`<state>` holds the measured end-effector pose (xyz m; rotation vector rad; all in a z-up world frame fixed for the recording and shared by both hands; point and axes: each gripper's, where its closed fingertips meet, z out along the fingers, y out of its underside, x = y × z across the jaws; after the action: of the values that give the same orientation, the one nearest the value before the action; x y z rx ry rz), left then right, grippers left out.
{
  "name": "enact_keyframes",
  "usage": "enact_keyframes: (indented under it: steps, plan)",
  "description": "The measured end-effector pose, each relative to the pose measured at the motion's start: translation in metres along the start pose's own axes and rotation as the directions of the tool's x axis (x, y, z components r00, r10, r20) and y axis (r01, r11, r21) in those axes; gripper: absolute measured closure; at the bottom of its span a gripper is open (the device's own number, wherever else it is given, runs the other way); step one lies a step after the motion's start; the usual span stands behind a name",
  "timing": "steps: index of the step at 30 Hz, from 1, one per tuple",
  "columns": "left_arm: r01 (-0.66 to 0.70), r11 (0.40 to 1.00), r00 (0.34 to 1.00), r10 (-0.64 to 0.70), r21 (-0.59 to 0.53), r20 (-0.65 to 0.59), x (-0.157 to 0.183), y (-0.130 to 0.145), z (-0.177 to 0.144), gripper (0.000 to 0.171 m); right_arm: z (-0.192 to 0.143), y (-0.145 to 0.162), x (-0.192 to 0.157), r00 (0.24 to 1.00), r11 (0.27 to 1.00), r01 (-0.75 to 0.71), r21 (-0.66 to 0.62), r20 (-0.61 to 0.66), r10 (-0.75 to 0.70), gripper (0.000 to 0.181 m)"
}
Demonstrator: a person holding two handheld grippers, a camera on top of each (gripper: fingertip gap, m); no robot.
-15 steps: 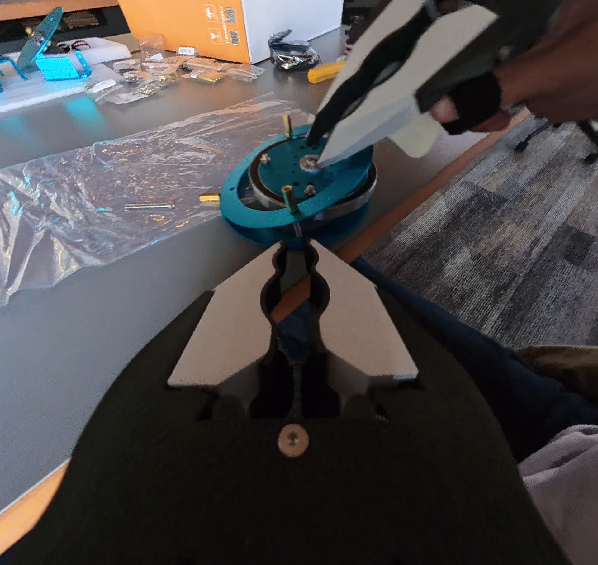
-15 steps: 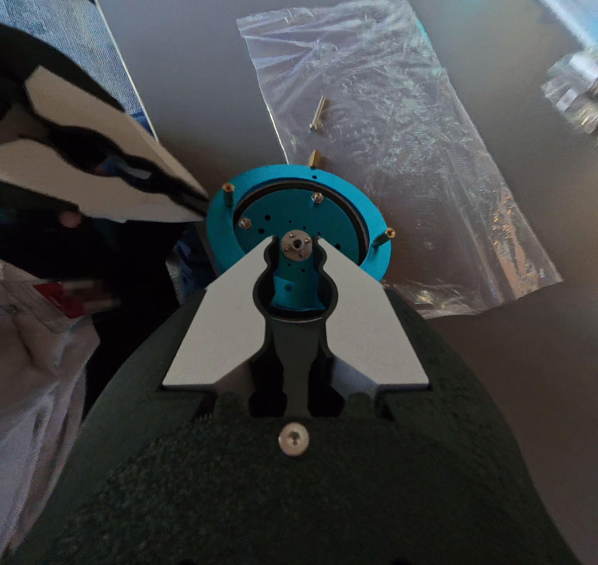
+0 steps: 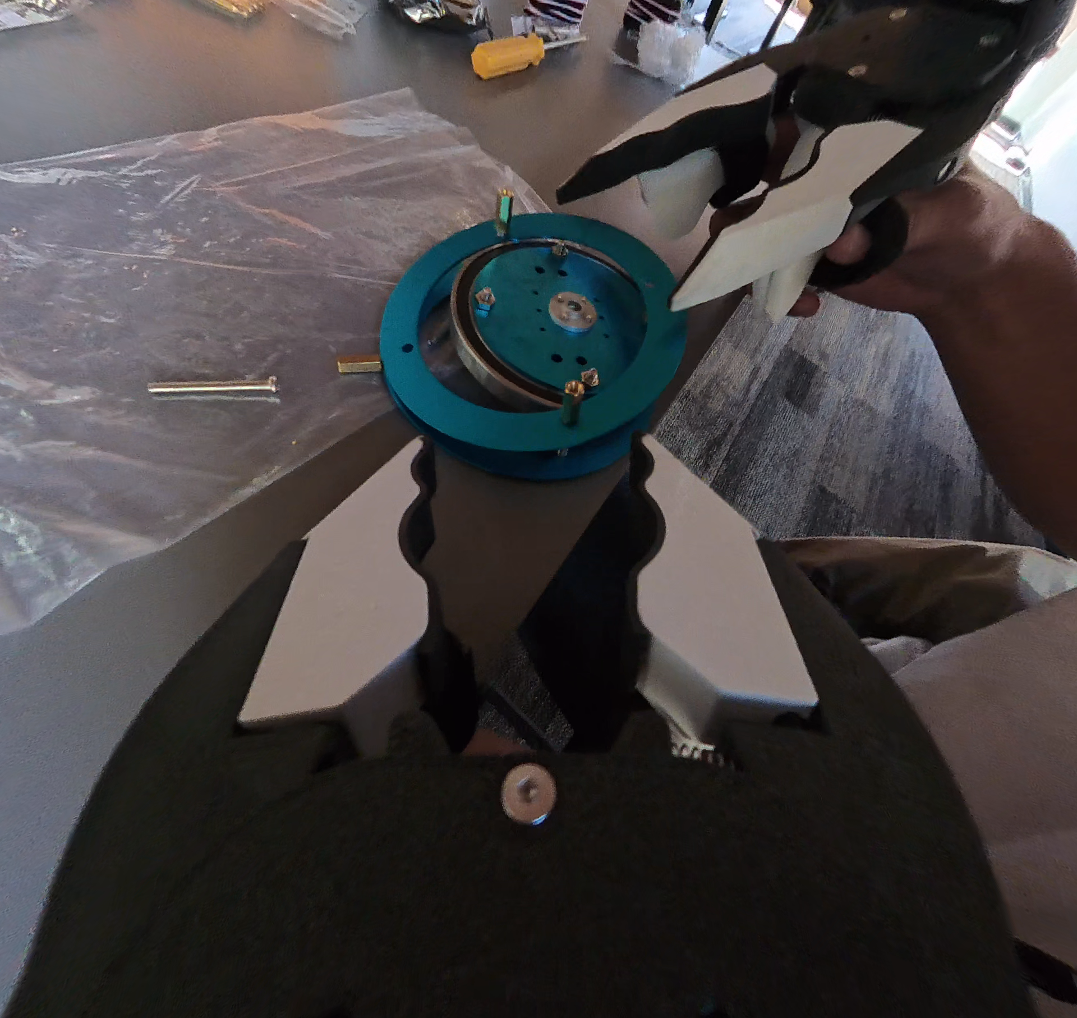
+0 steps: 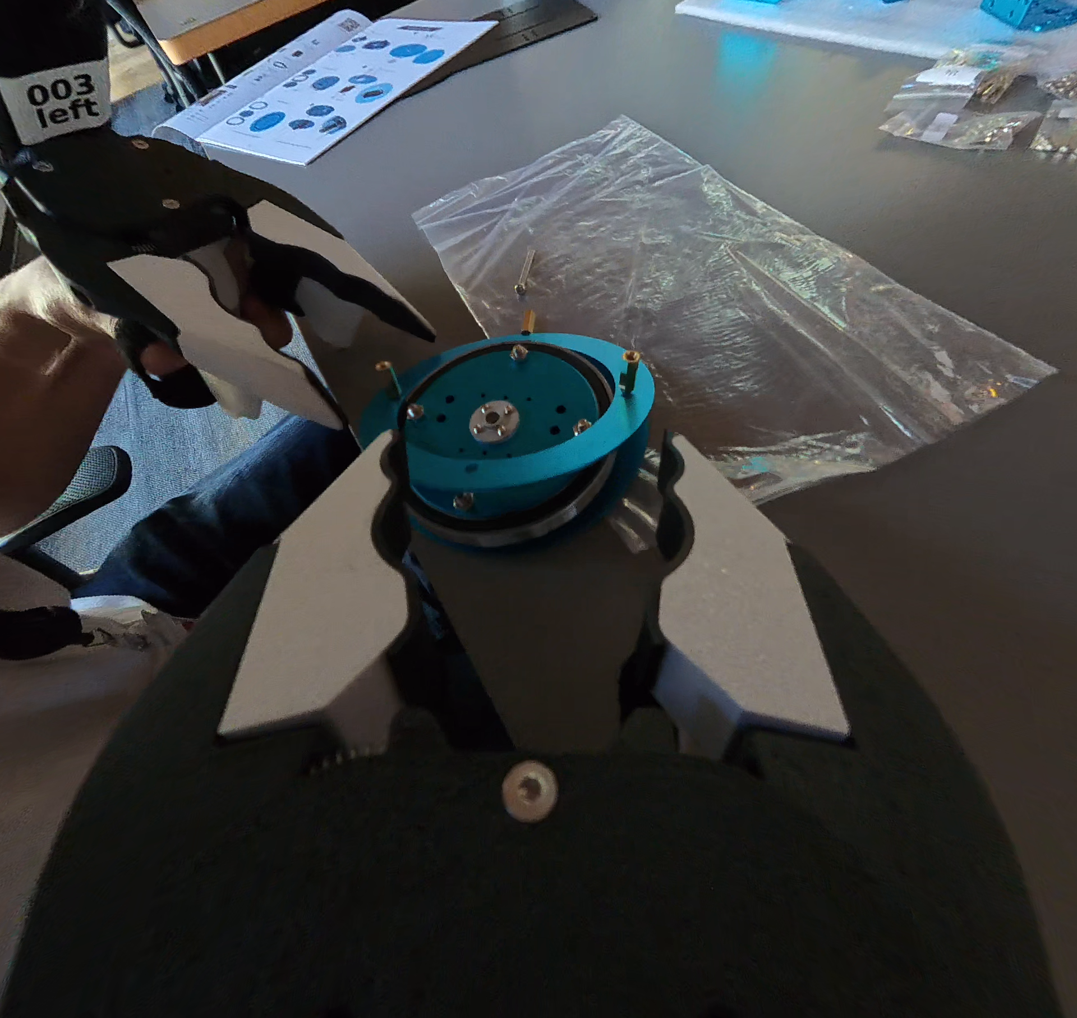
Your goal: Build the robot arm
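Both my grippers empty over the blue disc (image 3: 533,343)
Left gripper (image 3: 527,453) and right gripper (image 4: 527,448) spread wide — framing it, not touching.

The right gripper (image 4: 527,465) hangs with jaws spread wide, empty, just short of a blue round turntable assembly (image 4: 506,436) at the counter (image 4: 874,553) corner. The left gripper (image 4: 382,375), also agape, hovers beside the assembly. A clear plastic bag (image 4: 728,302) lies behind, bearing a screw (image 4: 524,271).
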<state>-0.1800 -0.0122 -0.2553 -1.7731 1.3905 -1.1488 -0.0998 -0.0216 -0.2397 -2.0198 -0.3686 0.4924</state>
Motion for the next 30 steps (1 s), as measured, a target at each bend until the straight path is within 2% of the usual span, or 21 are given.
enact_keyframes:
  steps: [4, 9, 13, 16, 19, 23, 26, 30]
  plan:
    - [-0.028, 0.999, 1.000, 0.028, -0.037, -0.007, 0.002, -0.001, 0.009, 0.104, 0.013, 0.010, -0.003, 0.995, 0.992, -0.060, -0.112, 0.068, 0.068, 0.106]
    - [-0.043, 0.999, 0.999, 0.043, -0.013, -0.023, 0.012, -0.005, 0.017, 0.106, 0.001, 0.008, -0.006, 0.992, 0.993, -0.101, -0.057, 0.072, 0.105, 0.116]
    - [-0.039, 0.999, 0.999, 0.039, 0.013, -0.023, 0.016, -0.006, 0.016, 0.106, -0.011, 0.008, -0.008, 0.994, 0.994, -0.105, -0.033, 0.037, 0.106, 0.136]
    - [-0.049, 0.999, 0.999, 0.049, 0.018, -0.004, 0.012, -0.007, 0.014, 0.106, -0.013, 0.006, -0.001, 0.981, 0.981, -0.192, -0.037, -0.004, 0.192, 0.146]
    - [-0.044, 0.999, 0.999, 0.044, 0.017, 0.000, 0.006, -0.008, 0.007, 0.106, -0.015, 0.003, 0.001, 0.939, 0.940, -0.338, -0.047, 0.047, 0.340, 0.155]
    - [-0.079, 0.996, 0.996, 0.080, -0.032, 0.042, -0.013, 0.000, -0.002, 0.105, -0.011, 0.006, -0.002, 0.841, 0.855, -0.509, -0.094, 0.156, 0.518, 0.160]
    - [-0.115, 0.991, 0.993, 0.116, -0.061, 0.019, -0.011, 0.003, -0.001, 0.105, -0.006, 0.009, -0.006, 0.794, 0.820, -0.561, -0.118, 0.203, 0.573, 0.175]
    - [-0.127, 0.990, 0.992, 0.128, -0.065, 0.004, -0.007, 0.002, 0.002, 0.105, -0.011, 0.012, -0.006, 0.762, 0.789, -0.606, -0.097, 0.212, 0.612, 0.176]
